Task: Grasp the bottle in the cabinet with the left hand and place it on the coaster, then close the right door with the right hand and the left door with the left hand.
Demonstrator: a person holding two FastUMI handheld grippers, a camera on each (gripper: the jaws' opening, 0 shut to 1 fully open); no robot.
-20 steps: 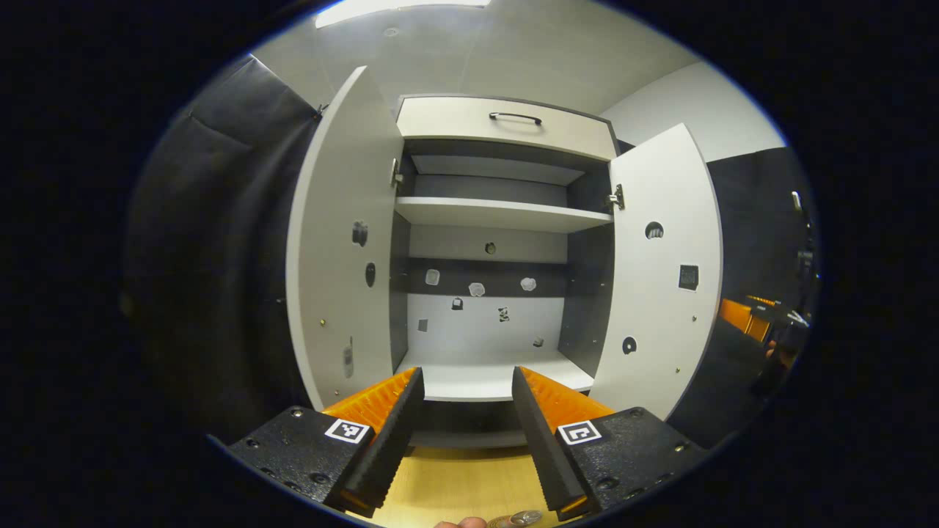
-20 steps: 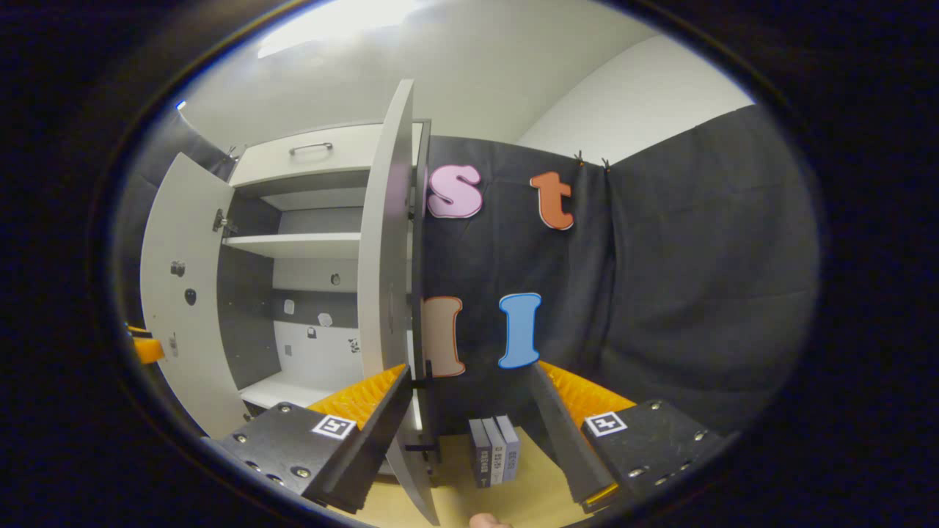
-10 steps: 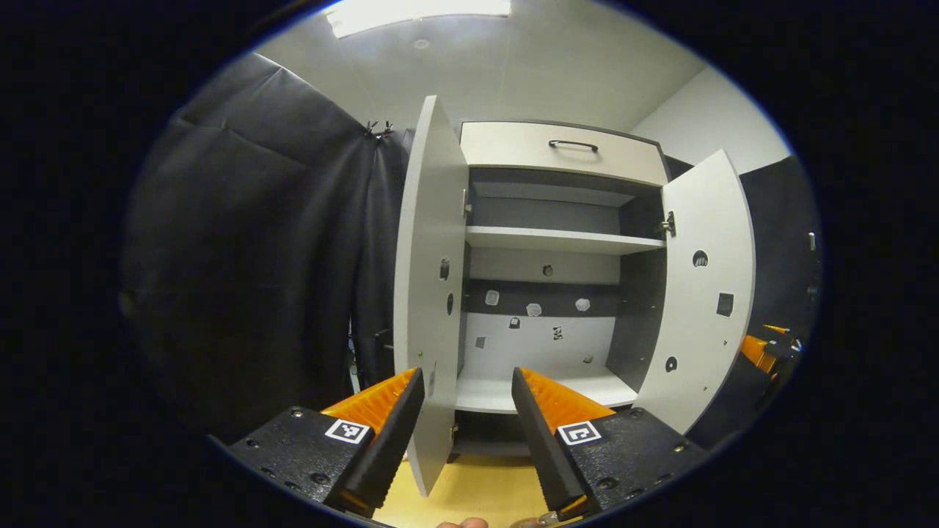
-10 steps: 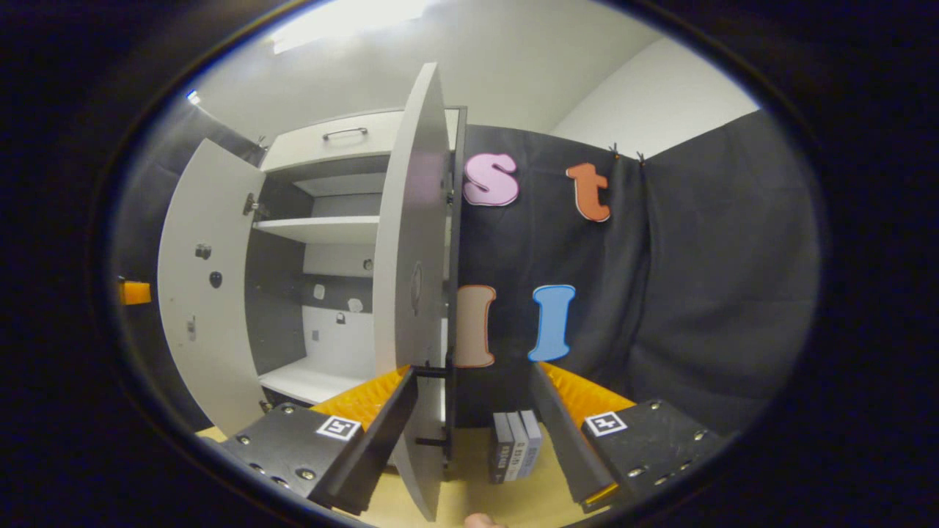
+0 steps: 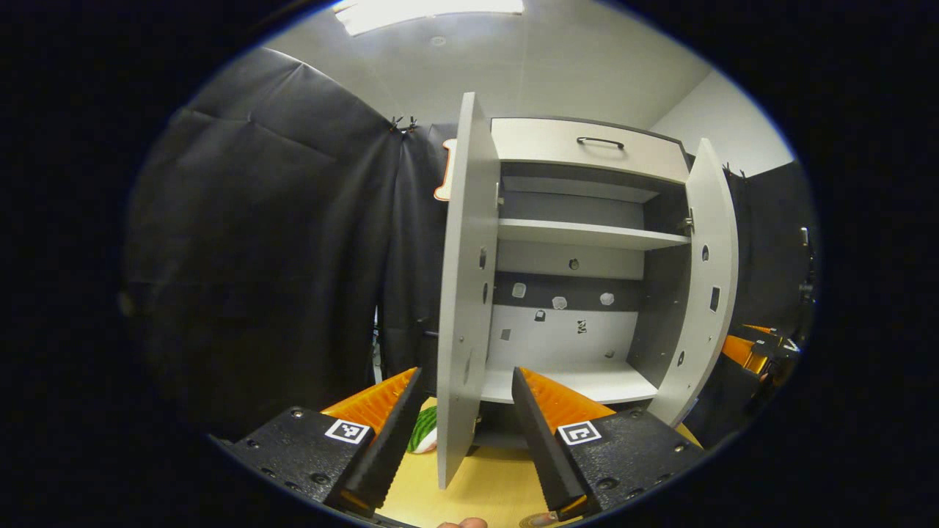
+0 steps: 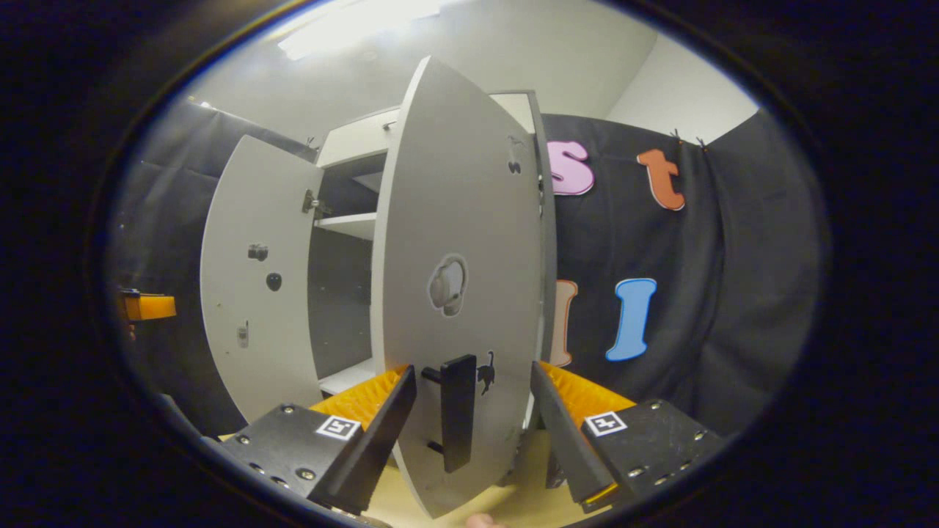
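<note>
Doors are on the move! The right door (image 6: 458,293) has swung well in from where it hung half a second ago; the right gripper view now faces its outer side, with the black handle (image 6: 458,411) standing between the parted fingers of the right gripper (image 6: 473,433), jaws wide and clamping nothing. Whether a finger actually touches the panel, I cannot tell. Over on the other side, the left gripper (image 5: 462,433) has slid across since a second ago, and the left door (image 5: 462,293) now stands edge-on between its spread jaws, also unclamped. The cabinet (image 5: 579,293) shelves look bare, so the bottle seems already out; only a metallic sliver at the bottom edge of the left gripper view might be it. My read: right door closing, left door next.
</note>
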